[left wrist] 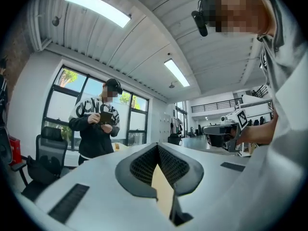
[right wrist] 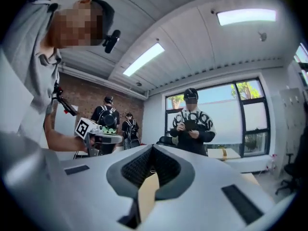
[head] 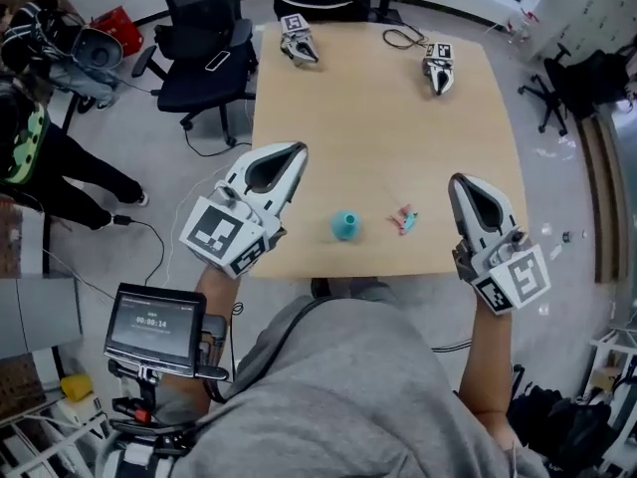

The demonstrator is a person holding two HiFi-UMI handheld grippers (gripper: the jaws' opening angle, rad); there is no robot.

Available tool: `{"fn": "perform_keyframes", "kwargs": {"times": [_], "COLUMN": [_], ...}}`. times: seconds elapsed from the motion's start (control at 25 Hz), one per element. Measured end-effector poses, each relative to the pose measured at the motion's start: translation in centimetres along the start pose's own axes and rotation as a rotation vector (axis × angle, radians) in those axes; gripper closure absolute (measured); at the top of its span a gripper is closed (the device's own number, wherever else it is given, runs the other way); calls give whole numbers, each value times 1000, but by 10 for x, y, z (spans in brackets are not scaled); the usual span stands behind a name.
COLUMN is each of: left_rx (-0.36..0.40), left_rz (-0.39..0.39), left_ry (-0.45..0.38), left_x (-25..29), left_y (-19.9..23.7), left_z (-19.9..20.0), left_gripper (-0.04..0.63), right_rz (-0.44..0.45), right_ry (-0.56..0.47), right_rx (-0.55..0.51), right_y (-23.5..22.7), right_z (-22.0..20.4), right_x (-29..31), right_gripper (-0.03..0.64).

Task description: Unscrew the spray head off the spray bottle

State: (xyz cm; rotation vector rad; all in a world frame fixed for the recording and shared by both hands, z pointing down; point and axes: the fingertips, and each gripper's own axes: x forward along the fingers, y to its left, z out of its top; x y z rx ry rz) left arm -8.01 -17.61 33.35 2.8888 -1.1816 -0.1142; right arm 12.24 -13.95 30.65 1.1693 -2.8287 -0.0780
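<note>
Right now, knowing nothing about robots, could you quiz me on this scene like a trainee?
1. True or false: the left gripper and the right gripper are both shut and empty.
2. How many spare grippers lie at the far end of the table?
3. What lies beside the teal bottle? A) a pink-and-teal piece B) a mug C) scissors

Key: 1 true. 2 two spare grippers. 3 A.
</note>
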Motion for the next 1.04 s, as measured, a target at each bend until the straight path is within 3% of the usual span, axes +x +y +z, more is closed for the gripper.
{"fn": "perform_keyframes", "kwargs": {"times": [0.16, 0.32, 0.68, 1.04], "left_rx": [76, 106, 104, 75], "left_rz": [-33, -58, -90, -111], "left_ry": [-45, -25, -20, 81], "left_x": [3, 6, 2, 21], "left_y": [-11, -23, -60, -109], "left_z": [33, 31, 27, 1], "left_gripper": [592, 592, 592, 592], "right_rz": [17, 22, 39, 19], "right_ry": [1, -23, -16, 2], "right_rx": [-138, -196, -207, -188], "right_y": [23, 38, 55, 50], "right_z": [32, 48, 51, 48], "right_x": [7, 17, -15, -67], "right_gripper": [612, 612, 612, 612]}}
